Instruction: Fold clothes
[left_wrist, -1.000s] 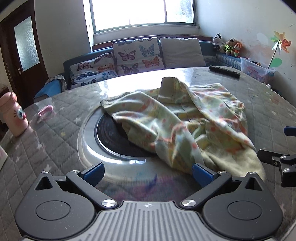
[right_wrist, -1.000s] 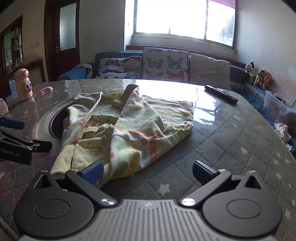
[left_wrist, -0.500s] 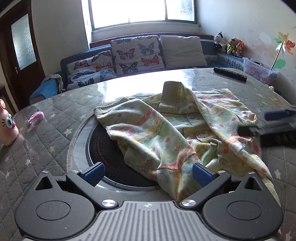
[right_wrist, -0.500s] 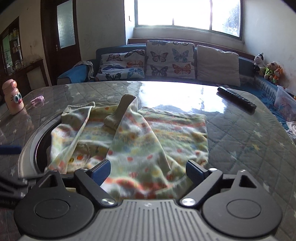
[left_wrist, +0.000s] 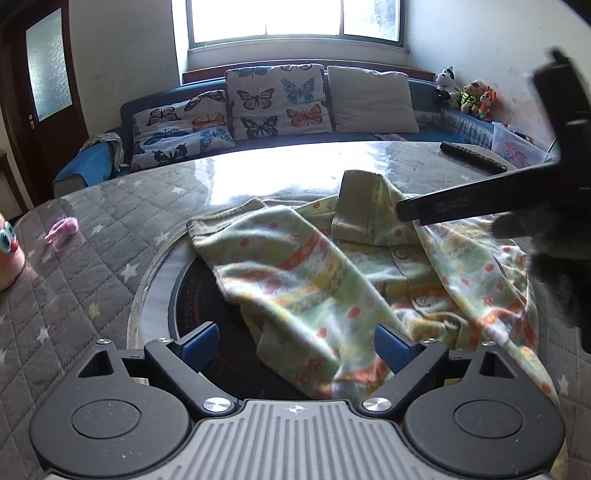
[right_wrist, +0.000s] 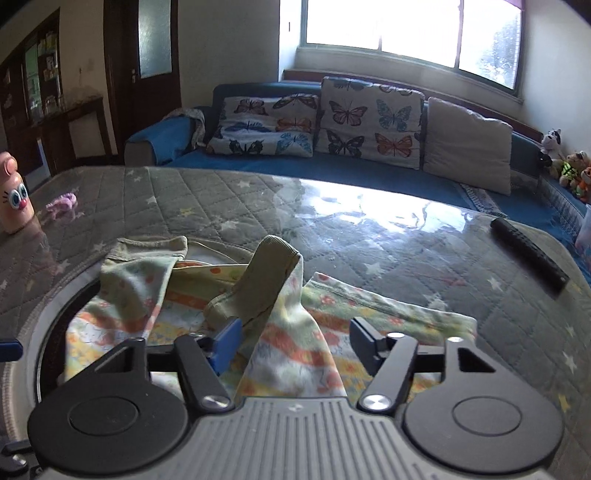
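Along the left of my left-wrist view, quilted grey table (left_wrist: 92, 258) lies bare past a pink bottle (left_wrist: 9, 251) and a small pink scrap (left_wrist: 61, 229). Mid-frame, a round dark inset (left_wrist: 207, 306) sits under the crumpled floral garment (left_wrist: 332, 280), which spreads toward the right edge. Behind stands a blue sofa (left_wrist: 96, 162) with butterfly cushions under a bright window; a remote (left_wrist: 472, 157) lies upper right. My left gripper (left_wrist: 295, 341) has jaws wide apart, the garment's near edge between them, unpinched. My right gripper (right_wrist: 293, 341), jaws apart, straddles a raised fold beside the collar (right_wrist: 266, 273); whether either pad touches it I cannot tell.
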